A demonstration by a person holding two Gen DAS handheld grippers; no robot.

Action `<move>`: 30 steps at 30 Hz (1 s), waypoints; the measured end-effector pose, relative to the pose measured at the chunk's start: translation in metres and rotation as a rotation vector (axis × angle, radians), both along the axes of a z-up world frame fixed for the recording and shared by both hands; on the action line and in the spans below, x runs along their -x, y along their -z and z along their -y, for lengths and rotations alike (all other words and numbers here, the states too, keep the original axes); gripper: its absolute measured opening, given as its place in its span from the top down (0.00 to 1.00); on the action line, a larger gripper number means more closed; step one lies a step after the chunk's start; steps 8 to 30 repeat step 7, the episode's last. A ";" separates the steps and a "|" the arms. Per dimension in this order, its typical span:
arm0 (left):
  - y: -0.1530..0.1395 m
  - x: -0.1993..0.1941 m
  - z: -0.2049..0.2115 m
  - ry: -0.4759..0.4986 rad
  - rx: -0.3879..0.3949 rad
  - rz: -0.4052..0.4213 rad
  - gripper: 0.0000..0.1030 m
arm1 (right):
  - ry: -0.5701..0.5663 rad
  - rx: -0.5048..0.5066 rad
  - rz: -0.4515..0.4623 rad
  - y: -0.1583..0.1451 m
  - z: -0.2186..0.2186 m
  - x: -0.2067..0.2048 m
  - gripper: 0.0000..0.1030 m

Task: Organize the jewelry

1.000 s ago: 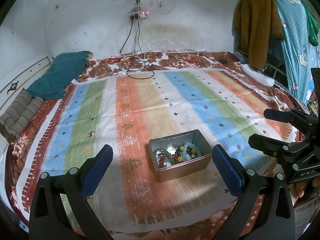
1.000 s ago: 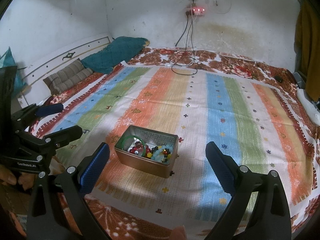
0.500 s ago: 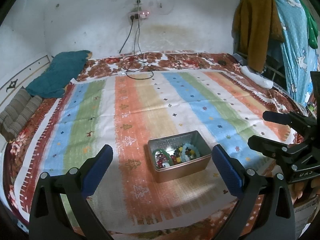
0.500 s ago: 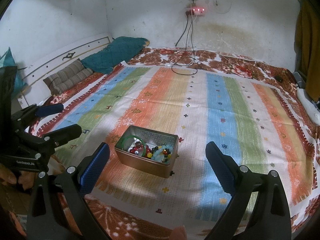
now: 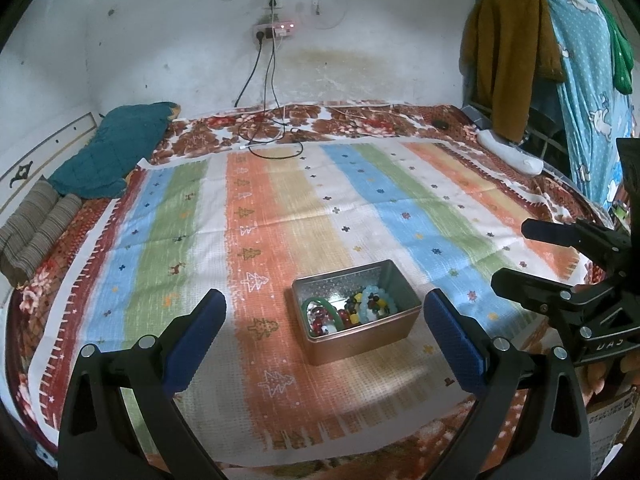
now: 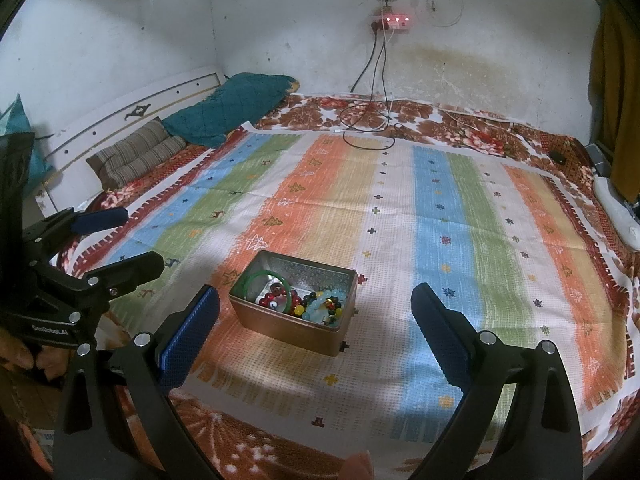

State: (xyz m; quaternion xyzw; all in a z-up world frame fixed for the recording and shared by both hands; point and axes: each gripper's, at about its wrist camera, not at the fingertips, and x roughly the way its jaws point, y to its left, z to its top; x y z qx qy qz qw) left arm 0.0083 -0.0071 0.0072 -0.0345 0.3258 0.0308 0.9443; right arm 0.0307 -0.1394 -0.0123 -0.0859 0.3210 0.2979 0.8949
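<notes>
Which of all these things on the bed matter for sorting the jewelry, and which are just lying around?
Belongs to the job:
- metal tin
- green bangle inside it
- bead bracelets inside it
- left tongs and right tongs, both open and empty

Just lying about:
- striped blanket
- teal pillow
- charging cables
- hanging clothes
</notes>
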 end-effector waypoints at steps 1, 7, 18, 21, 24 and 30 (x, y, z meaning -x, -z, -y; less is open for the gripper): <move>0.000 0.000 0.000 0.000 0.001 0.001 0.06 | 0.000 0.001 0.000 0.001 0.000 0.000 0.05; -0.001 -0.002 -0.001 -0.003 -0.001 -0.003 0.06 | -0.001 0.002 0.001 0.000 0.000 0.000 0.05; -0.001 -0.002 -0.001 -0.003 -0.001 -0.003 0.06 | -0.001 0.002 0.001 0.000 0.000 0.000 0.05; -0.001 -0.002 -0.001 -0.003 -0.001 -0.003 0.06 | -0.001 0.002 0.001 0.000 0.000 0.000 0.05; -0.001 -0.002 -0.001 -0.003 -0.001 -0.003 0.06 | -0.001 0.002 0.001 0.000 0.000 0.000 0.05; -0.001 -0.002 -0.001 -0.003 -0.001 -0.003 0.06 | -0.001 0.002 0.001 0.000 0.000 0.000 0.05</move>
